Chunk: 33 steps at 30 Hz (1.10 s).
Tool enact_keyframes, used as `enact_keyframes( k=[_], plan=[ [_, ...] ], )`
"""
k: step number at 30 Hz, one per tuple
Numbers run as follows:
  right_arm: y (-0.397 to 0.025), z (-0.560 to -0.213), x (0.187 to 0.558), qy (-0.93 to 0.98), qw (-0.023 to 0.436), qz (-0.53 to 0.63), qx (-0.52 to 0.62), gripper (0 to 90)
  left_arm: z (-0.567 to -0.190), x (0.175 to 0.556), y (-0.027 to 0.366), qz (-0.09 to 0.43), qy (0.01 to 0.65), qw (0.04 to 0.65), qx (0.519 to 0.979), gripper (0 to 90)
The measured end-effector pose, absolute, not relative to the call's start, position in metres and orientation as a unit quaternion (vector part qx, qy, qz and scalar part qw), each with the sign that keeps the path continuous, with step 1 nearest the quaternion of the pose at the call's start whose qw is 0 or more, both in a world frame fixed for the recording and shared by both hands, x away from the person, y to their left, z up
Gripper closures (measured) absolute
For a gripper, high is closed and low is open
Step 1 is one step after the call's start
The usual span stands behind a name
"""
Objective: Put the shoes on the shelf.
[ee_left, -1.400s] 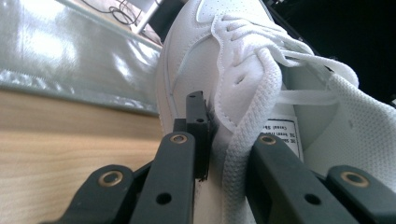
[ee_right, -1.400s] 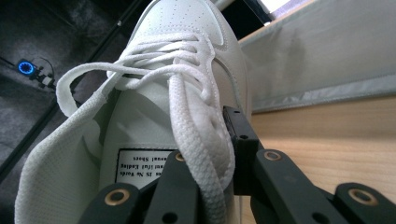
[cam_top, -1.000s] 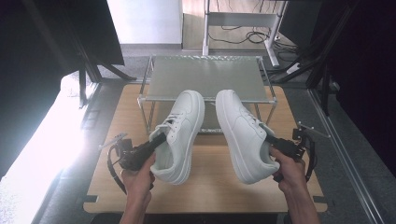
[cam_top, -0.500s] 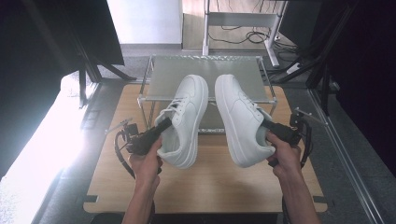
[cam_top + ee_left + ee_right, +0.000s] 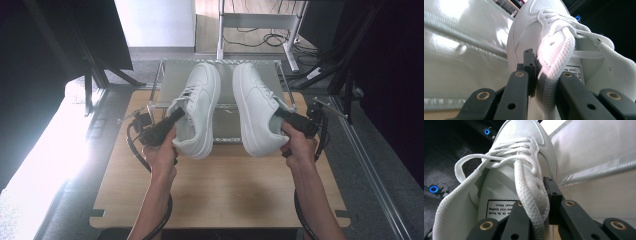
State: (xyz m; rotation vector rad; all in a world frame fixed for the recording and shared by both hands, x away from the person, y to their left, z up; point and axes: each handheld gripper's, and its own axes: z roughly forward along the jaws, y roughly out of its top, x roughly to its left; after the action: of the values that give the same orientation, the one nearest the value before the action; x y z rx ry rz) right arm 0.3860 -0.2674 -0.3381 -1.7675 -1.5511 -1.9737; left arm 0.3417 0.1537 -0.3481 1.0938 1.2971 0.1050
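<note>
Change since the earlier frames: both shoes have travelled forward, away from the person, and now hang with toes over the wire rack rather than over the wooden table.

Item 1, left shoe (image 5: 197,107): white lace-up sneaker, held off the table. Long axis runs straight ahead of the left gripper (image 5: 172,119), toe far, heel near, tilted slightly toward the other shoe. The left gripper view shows the jaws clamped on the collar edge (image 5: 554,75) beside the lacing, one jaw outside the upper and one inside the opening.

Item 2, right shoe (image 5: 255,110): matching sneaker, just beside the first, not touching it. Long axis also runs forward from the right gripper (image 5: 287,117), toe far. The right gripper view shows its jaws closed on the collar edge (image 5: 534,192) at the eyelet row, label visible inside.

Item 3, rack (image 5: 170,82): metal-framed shelf ahead of both grippers, beneath the toes.

Item 4, table (image 5: 225,185): wooden top, below and behind the shoes, toward the person.

Governing relation, as judged: each shoe extends ahead of its own gripper toward the rack, so setting down would need a forward-and-down motion; both hands are about equally near.
</note>
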Motion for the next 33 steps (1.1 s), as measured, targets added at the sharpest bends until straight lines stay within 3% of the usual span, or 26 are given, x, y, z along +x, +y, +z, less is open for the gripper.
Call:
enact_keyframes(
  k=[22, 33],
  plan=[
    [-0.24, -0.315, 0.443, -0.498, -0.004, -0.624, -0.603, 84.8, -0.326, 0.405, 0.144, 0.068, 0.617, 0.644, 0.447, 83.4],
    [-0.224, -0.317, 0.47, -0.494, -0.021, -0.601, -0.628, 84.7, -0.322, 0.44, 0.124, 0.077, 0.64, 0.616, 0.453, 83.2]
  ],
)
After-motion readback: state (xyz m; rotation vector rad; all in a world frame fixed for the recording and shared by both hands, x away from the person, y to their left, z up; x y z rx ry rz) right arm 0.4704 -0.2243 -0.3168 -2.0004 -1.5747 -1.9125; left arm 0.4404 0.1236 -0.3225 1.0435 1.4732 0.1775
